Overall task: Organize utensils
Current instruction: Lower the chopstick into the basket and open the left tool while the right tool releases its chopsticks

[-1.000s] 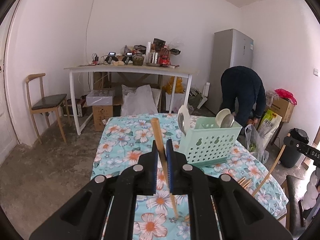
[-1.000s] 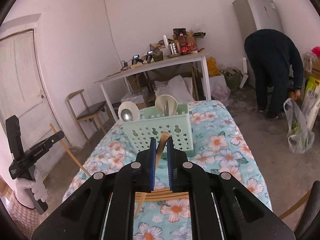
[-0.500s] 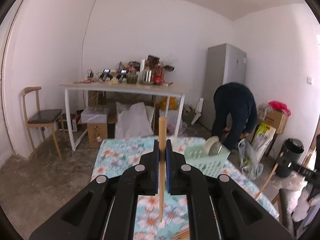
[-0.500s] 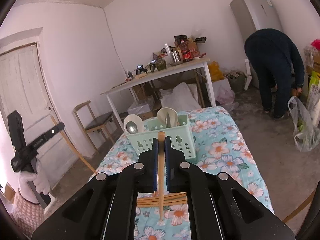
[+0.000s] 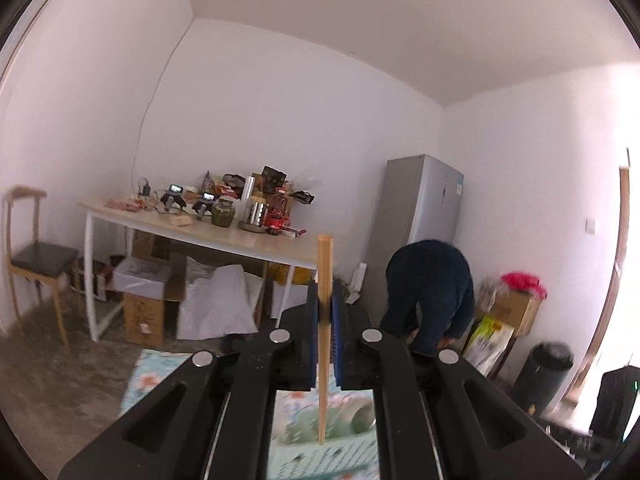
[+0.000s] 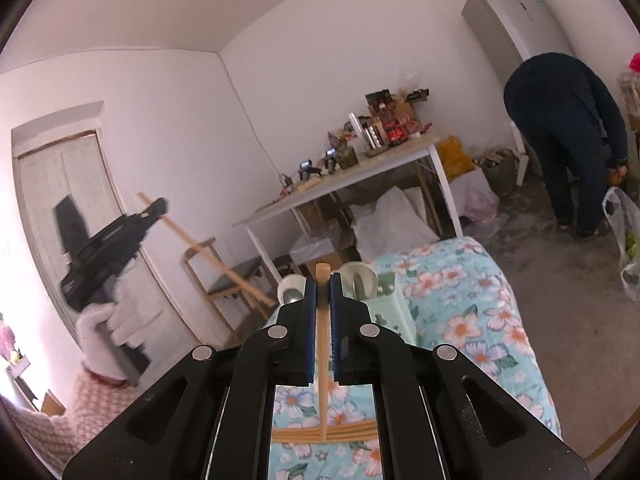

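Observation:
My left gripper (image 5: 324, 304) is shut on a wooden chopstick (image 5: 324, 264) that stands upright, its lower tip hanging over the mint-green utensil basket (image 5: 320, 456) with a spoon bowl (image 5: 360, 416) in it. My right gripper (image 6: 322, 292) is shut on another upright chopstick (image 6: 322, 354). Below it several chopsticks (image 6: 324, 434) lie across the floral tablecloth (image 6: 460, 304). The basket (image 6: 390, 308) with two spoons (image 6: 362, 280) stands just past the right gripper's fingertips. In the right wrist view the left gripper (image 6: 158, 206) is held high at the left by a white-gloved hand (image 6: 100, 328), its chopstick (image 6: 208, 252) slanting down towards the basket.
A person in dark clothes (image 6: 568, 120) bends over by the grey fridge (image 5: 416, 216). A cluttered white table (image 5: 208, 236) with boxes and bags under it stands at the far wall. A wooden chair (image 5: 36, 256) is at the left. A black bin (image 5: 544, 372) stands at the right.
My left gripper has risen well above the table with its chopstick and now looks at the room. My right gripper lifted its chopstick upright off the pile and moved towards the basket.

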Demonstrator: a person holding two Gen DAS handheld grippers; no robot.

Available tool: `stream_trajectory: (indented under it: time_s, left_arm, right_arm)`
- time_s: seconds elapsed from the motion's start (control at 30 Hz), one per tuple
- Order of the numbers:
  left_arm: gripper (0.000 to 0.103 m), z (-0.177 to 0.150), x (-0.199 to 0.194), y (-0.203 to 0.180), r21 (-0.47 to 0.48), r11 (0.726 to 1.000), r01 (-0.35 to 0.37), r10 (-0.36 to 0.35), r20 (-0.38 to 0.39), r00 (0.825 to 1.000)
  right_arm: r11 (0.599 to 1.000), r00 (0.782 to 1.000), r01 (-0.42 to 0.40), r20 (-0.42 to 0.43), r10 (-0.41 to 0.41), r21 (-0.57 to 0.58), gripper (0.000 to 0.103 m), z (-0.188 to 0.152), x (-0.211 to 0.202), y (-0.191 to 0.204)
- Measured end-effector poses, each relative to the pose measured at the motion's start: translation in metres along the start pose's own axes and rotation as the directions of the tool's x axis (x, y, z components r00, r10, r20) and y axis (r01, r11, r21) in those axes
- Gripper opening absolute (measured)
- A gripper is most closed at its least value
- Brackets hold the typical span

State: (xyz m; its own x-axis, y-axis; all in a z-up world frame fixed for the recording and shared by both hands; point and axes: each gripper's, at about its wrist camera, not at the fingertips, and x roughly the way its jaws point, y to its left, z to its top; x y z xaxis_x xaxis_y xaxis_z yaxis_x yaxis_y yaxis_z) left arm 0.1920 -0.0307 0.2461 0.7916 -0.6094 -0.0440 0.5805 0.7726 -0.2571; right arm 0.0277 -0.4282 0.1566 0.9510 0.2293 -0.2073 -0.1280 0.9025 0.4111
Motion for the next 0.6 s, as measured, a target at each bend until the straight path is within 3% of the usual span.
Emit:
stream_trajectory:
  time_s: [0.13,0.37,0.6]
  left_arm:
    - [0.005,-0.004,0.044,-0.004,-0.026,1.0,0.003,-0.003,-0.007,1.0]
    - [0.005,-0.041,0.118,-0.006,-0.034,0.999,-0.028,0.024,-0.113,0.993]
    - [0.006,-0.084,0.149,0.008,-0.055,0.995,-0.082,0.066,-0.253,0.965]
  right_arm:
    - [1.0,1.0,-0.007,0.019,0.007,-0.008,0.005,0.006,-0.002,-0.003]
    - [1.0,1.0,-0.002,0.01,0.002,0.024,0.005,0.006,0.001,-0.019]
    - [0.999,1.0,0.004,-0.005,-0.004,0.044,0.005,0.005,0.004,-0.032]
